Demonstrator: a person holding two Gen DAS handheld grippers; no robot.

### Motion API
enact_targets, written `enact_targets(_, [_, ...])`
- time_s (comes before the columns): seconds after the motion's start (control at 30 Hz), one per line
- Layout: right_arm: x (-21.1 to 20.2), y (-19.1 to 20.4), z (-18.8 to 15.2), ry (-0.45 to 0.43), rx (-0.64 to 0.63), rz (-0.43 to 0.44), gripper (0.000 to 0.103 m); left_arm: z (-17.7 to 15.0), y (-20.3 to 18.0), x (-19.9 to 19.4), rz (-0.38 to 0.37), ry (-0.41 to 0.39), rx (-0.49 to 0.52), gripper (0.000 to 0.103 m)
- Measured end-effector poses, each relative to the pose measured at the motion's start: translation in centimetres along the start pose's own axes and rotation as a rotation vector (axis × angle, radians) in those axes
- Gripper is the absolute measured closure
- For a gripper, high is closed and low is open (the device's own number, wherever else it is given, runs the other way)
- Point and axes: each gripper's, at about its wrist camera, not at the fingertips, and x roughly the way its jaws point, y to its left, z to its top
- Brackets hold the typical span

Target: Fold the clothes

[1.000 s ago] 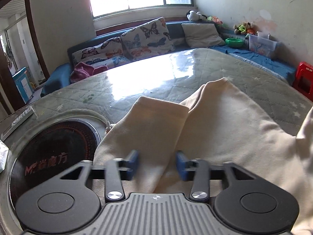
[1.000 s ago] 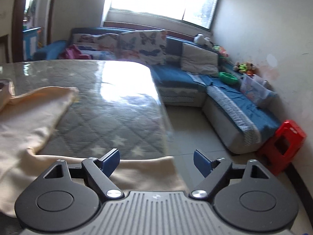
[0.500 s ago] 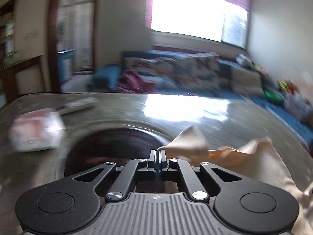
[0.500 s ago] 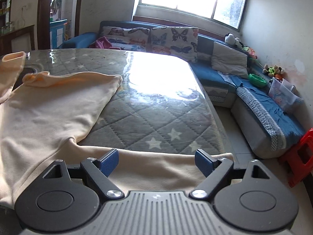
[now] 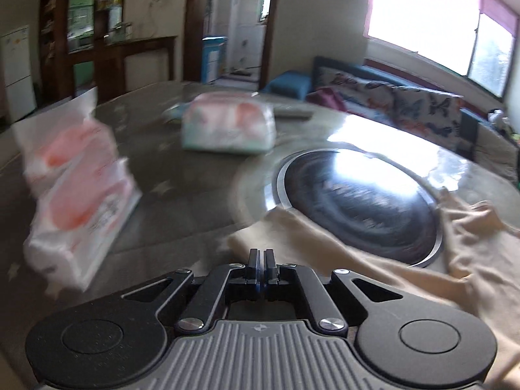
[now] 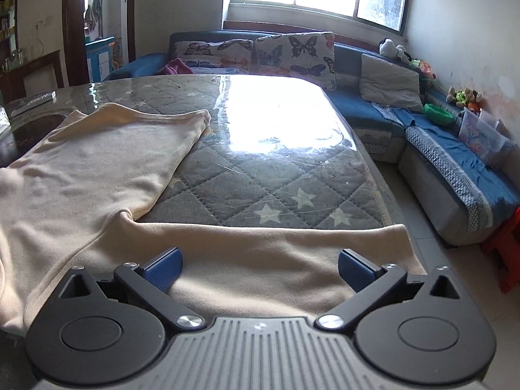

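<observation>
Cream cloth, one garment (image 6: 97, 162), lies spread over the left and lower part of the right wrist view, on a table (image 6: 260, 175) with a quilted grey cover under clear plastic; one sleeve runs along the bottom of that frame to the table's right edge, and the star-patterned cover at centre and upper right is bare up to the far edge. In the left wrist view, blurred, two white and pink packs (image 5: 78, 188) stand stacked at the left, a third pack (image 5: 227, 126) lies at upper centre, and one round dark plate (image 5: 357, 201) set in the table sits right of centre; the garment (image 5: 422, 260) wraps its lower and right rim. Between the packs and the plate the cover is bare. Left gripper (image 5: 261, 265): fingers pressed together, at the garment's near edge; whether cloth is pinched I cannot tell. Right gripper (image 6: 258, 268): fingers wide apart above the sleeve, holding nothing.
</observation>
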Motion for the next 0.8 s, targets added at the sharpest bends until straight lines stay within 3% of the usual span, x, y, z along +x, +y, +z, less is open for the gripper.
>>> enact_targets(0.1, [-0.1, -0.2, -0.1, 0.006, 0.015, 0.003, 0.000, -0.2, -0.3, -0.5, -0.012, 0.018, 0.006, 0.101])
enact_targets(0.17, [-0.2, 0.0, -0.2, 0.004, 0.007, -0.004, 0.000, -0.5, -2.4, -1.4, -0.077, 0.004, 0.064, 0.101])
enact_targets(0.4, [-0.4, 0.2, -0.3, 0.007, 0.010, -0.010, 0.000, -2.6, -10.2, -3.5, -0.396, 0.027, 0.269, 0.099])
enact_targets(0.47, [-0.6, 0.0, -0.5, 0.009, 0.004, -0.010, 0.000, -3.5, -11.6, -3.3, -0.456, 0.045, 0.315, 0.098])
enact_targets(0.63, [-0.8, -1.0, -0.9, 0.024, 0.026, -0.008, 0.000, -5.7, -13.8, -3.5, -0.546, 0.120, 0.420, 0.098])
enact_targets(0.8, [-1.4, -2.5, -1.4, 0.029, 0.047, -0.036, 0.000, -7.4, -13.8, -5.1, -0.570, 0.133, 0.486, 0.098])
